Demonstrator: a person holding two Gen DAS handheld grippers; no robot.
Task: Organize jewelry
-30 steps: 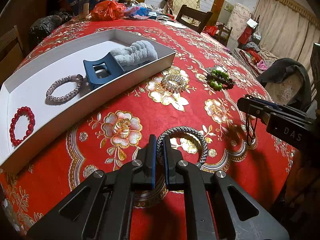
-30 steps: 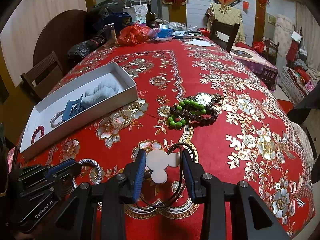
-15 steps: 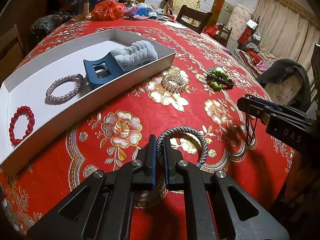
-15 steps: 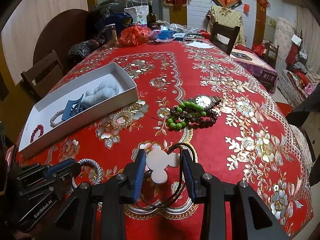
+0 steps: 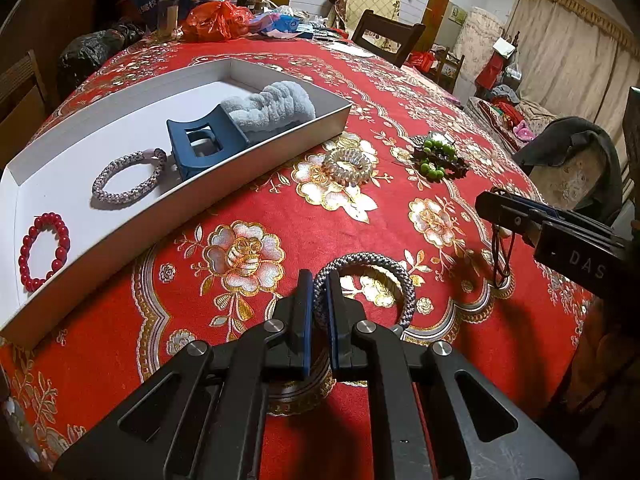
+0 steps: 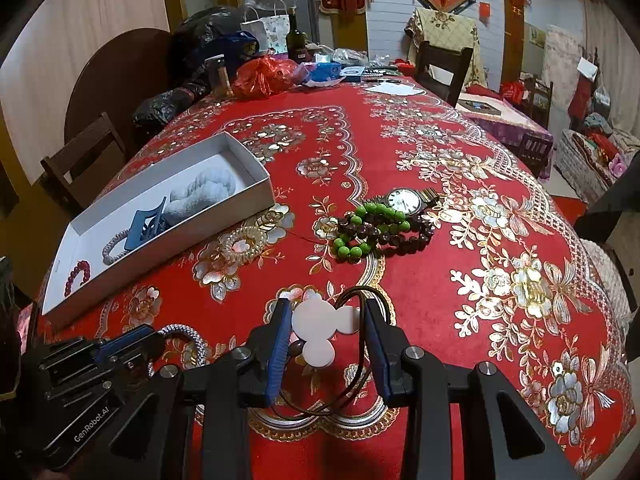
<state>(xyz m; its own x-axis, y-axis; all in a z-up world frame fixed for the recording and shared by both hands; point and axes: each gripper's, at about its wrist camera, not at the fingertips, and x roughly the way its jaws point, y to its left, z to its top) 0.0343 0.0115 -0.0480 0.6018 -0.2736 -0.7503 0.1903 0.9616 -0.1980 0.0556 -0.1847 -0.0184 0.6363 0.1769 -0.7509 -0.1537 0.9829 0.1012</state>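
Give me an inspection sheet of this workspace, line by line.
Surface: red floral tablecloth.
Job's things: white box holds red bead bracelet, braided band, blue hair claw, fluffy scrunchie; spiral hair tie, green and brown beads, watch outside.
Clutter: bags, bottle at far end.
Grippers: left gripper shut on grey braided band; right gripper around white-disc cord necklace.
Cables: nothing seen.
Surroundings: chairs, curtains.

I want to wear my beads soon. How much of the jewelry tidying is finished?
Partly done. Already in the white box: red bead bracelet, braided bracelet, blue hair claw, fluffy scrunchie. In hand: the left tongs pinch a grey braided bracelet; the right tongs hold a white-disc cord necklace. Left on the table: spiral hair tie, green and brown beads, wristwatch.
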